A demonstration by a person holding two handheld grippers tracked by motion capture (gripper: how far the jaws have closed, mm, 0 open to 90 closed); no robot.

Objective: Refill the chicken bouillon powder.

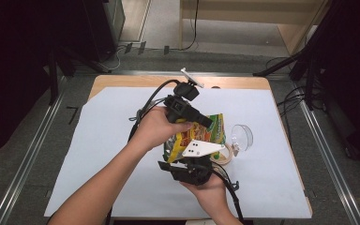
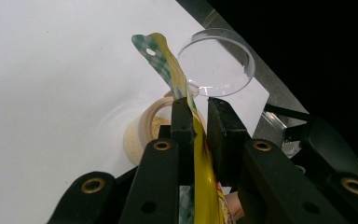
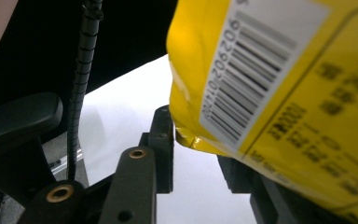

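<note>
Right gripper (image 1: 193, 165), nearest, clasps the lower corner of the yellow printed foil snack bag (image 1: 201, 133); left gripper (image 1: 205, 123) pinches its upper edge, holding it above the white sheet (image 1: 98, 154). Beyond: tan round container (image 2: 147, 128), clear plastic lid (image 2: 216, 63).

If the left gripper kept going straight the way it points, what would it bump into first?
Probably the small round container of pale powder on the table, just past the left gripper, which pinches the yellow bag. The clear lid lies farther on. Depth is hard to judge.
</note>
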